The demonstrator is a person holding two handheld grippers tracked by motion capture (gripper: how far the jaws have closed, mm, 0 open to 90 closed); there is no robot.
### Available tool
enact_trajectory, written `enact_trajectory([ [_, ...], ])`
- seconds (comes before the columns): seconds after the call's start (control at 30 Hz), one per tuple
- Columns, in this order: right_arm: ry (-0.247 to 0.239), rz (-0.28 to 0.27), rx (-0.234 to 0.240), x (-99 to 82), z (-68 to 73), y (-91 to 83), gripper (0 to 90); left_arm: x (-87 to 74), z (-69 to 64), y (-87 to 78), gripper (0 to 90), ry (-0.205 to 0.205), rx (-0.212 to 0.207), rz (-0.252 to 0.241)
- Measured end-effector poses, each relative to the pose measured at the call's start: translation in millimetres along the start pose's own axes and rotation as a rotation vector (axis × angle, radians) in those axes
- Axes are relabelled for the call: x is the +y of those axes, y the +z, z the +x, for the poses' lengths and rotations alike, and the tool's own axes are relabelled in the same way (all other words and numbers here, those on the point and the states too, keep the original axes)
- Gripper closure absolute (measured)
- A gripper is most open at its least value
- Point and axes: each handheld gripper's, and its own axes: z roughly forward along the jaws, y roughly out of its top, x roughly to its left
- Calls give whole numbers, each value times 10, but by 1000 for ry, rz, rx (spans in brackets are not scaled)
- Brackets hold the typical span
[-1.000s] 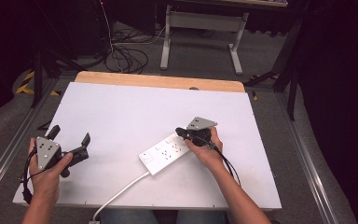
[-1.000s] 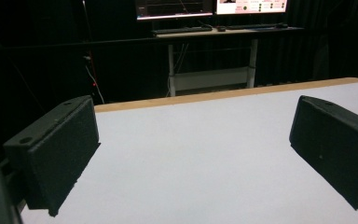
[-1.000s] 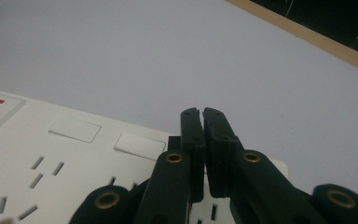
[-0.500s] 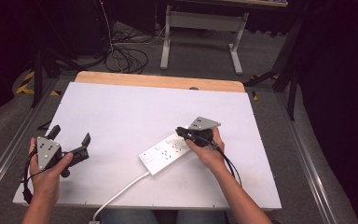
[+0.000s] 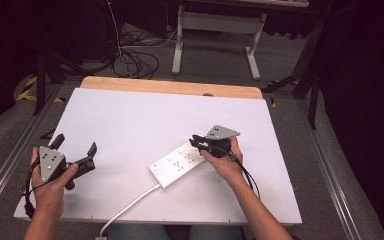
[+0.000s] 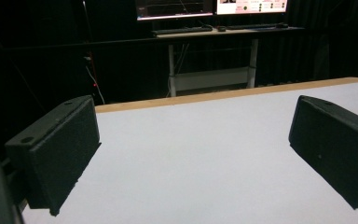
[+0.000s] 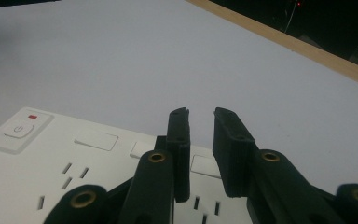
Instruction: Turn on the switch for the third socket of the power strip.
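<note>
Lying slantwise on the white counter (image 5: 130, 125), toward its near right part, the white power strip (image 5: 177, 164) had one end under the right hand-held gripper (image 5: 198, 143). That gripper's jaws had just been opening and stood a narrow gap apart, with nothing between them; in the right gripper view the pads (image 7: 179, 140) hovered over the strip's face (image 7: 51, 172) near a row of small rocker switches. This suggested that a press or pinch on the strip had just ended and the gripper was letting go. Well apart at the near left, the left hand-held gripper (image 5: 75, 150) was released, its jaws spread wide and empty.

Count: one power strip, one white cord (image 5: 130, 207), one main switch (image 7: 18, 129), two hand-held grippers.
</note>
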Motion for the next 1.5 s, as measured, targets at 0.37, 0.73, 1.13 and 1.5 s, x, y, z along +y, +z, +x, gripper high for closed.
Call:
enact_trajectory([
  [0.37,25,-28,-4,10,-27,-110,710,-1,-3,5,23,5,-2,5],
  [0.73,41,-48,-4,2,-43,-252,653,0,-8,7,24,5,-4,6],
  [1.13,57,-61,-6,-21,-67,-362,576,-2,-23,15,24,6,-9,7],
  [1.5,95,-112,19,-38,-89,-423,499,-4,-23,19,24,10,-9,7],
])
